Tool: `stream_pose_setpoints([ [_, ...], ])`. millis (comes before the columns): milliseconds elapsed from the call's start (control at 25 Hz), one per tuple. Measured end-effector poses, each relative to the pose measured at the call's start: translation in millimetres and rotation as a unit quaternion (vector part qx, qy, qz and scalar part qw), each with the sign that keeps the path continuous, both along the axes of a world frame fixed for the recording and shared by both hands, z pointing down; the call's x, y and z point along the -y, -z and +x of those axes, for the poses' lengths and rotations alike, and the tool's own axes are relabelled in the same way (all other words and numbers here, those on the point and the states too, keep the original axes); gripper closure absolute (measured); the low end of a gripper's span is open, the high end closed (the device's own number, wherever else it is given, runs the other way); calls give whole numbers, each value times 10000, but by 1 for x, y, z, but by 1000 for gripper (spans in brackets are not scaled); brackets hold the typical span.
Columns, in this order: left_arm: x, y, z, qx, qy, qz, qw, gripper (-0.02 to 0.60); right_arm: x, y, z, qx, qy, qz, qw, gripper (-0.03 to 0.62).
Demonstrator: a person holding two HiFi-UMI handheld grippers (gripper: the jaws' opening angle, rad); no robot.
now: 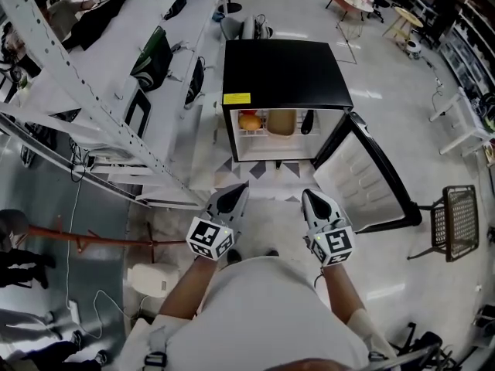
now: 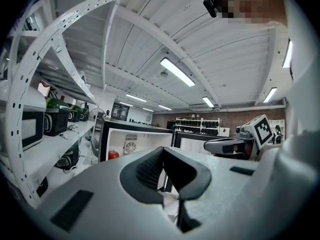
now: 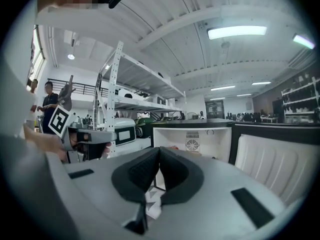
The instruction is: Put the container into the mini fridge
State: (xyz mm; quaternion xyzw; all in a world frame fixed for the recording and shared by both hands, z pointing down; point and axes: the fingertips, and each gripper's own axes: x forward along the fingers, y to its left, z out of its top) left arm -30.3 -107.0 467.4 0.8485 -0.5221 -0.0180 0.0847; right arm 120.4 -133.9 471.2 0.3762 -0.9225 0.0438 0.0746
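**Both grippers shut & empty; container sitting in the fridge**

L gripper (image 1: 241, 186) is hanging low in front of the person, jaws pressed together w/ nothing between them. Its own view is showing the dark pads meeting tip to tip. R gripper (image 1: 308, 195) is hovering just to the right of it, also closed & empty, pads touching. Both are pointing fwd at the mini fridge (image 1: 286, 68), which is standing on the floor ahead of them, clear of the tips.

The fridge door (image 1: 363, 168) is standing wide open, ahead & to the right of the R gripper, its white inner side facing that gripper.

The container (image 1: 281, 122), tan, is sitting inside the fridge on the wire shelf. It is about mid-width, straight ahead of the gap between the two grippers. An orange-red fruit (image 1: 249, 121) is lying just left of it, ahead of the L gripper. A dark item (image 1: 307, 121) is standing just right of it, ahead of the R gripper; can't tell what it is.

A grey-and-white patterned floor patch (image 1: 263, 178) is lying between the gripper tips & the fridge front.

A white shelving rack (image 1: 93, 107) is running along to the left of the L gripper, w/ dark gear on its shelves. A dark mesh stand (image 1: 462, 221) is standing well off to the right of the R gripper, beyond the door.
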Motion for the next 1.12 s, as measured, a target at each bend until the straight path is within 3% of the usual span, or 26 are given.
stream_pose_setpoints([
  [1120, 21, 2, -10, -108, -215, 12, 9997, 577, 15, 8, -6, 31, -146, 61, 9999, 588],
])
